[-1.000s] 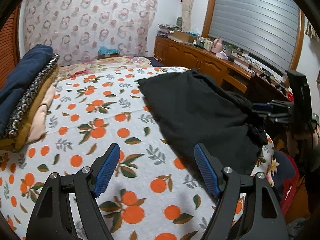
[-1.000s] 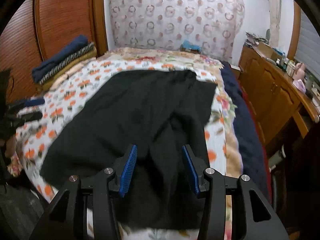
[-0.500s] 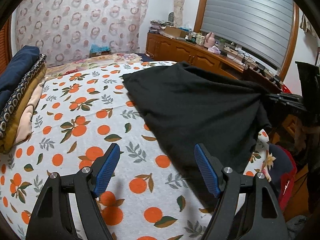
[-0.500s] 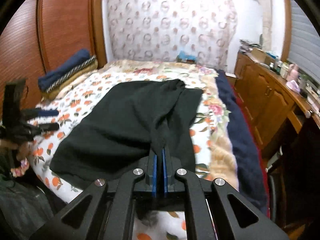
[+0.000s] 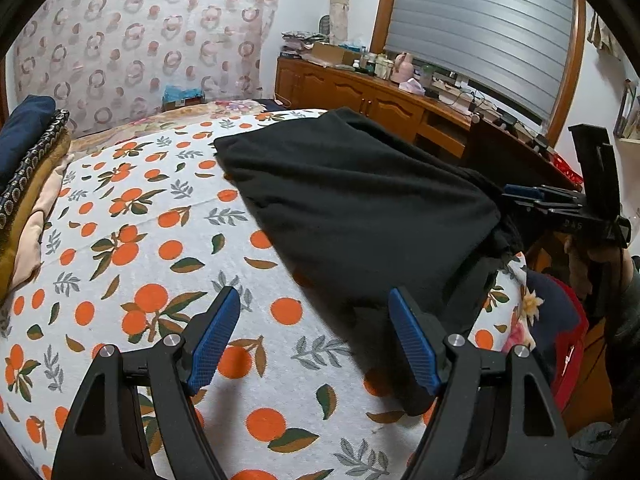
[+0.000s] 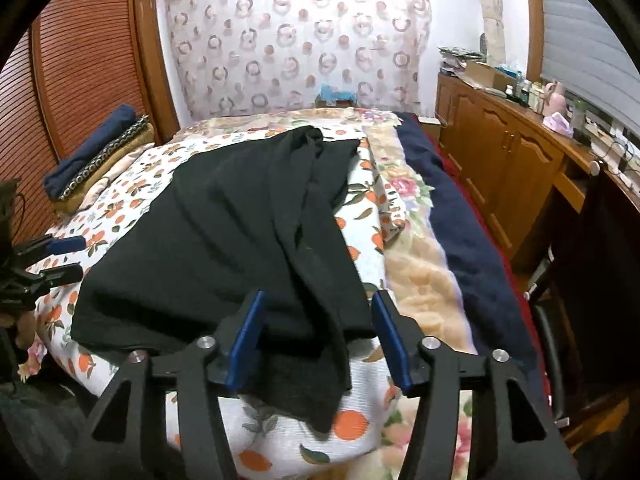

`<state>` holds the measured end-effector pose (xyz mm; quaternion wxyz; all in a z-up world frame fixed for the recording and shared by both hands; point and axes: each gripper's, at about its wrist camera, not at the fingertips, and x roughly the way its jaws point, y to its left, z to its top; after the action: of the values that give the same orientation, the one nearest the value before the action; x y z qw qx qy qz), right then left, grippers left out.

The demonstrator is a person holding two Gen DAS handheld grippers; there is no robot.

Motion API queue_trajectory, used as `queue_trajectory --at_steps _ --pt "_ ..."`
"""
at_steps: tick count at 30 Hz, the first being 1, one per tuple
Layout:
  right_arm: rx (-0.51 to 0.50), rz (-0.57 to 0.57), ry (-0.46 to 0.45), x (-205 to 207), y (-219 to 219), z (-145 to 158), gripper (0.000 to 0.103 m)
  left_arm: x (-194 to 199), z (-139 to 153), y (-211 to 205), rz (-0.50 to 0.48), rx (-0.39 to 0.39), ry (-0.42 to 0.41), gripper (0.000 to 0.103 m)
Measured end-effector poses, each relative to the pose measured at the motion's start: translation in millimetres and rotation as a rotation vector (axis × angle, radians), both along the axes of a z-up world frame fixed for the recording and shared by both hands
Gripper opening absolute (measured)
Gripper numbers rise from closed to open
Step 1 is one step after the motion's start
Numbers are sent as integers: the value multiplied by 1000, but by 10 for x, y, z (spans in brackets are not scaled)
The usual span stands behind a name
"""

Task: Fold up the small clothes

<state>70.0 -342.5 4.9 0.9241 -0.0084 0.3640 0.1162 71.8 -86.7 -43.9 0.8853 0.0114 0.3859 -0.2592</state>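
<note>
Both tongs, left [image 5: 314, 338] and right [image 6: 318, 338], agape.

A bed [image 6: 372, 208] in an orange-print sheet is carrying a black garment [image 6: 240, 232] and folded clothes [image 6: 96, 160].
</note>
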Motion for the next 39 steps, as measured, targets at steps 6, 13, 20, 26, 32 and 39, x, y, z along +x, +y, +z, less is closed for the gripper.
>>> queue_trajectory --at_steps 6,13,20,26,32,39 --pt "-9 -1 13 18 82 -194 64 -20 -27 -28 -5 3 9 78" --pt "20 5 60 122 28 -277 64 -91 -41 -67 -55 -23 18 78" --pt "17 35 84 117 90 -327 64 -143 -64 -191 -140 -37 55 60" --pt "3 26 99 60 83 -294 61 -145 -157 -270 -153 -11 101 41" --pt "7 88 89 6 150 -281 18 -159 -183 -320 -185 -1 122 25" --pt "96 95 -14 -91 60 -49 13 -130 103 -190 -158 -94 59 8"
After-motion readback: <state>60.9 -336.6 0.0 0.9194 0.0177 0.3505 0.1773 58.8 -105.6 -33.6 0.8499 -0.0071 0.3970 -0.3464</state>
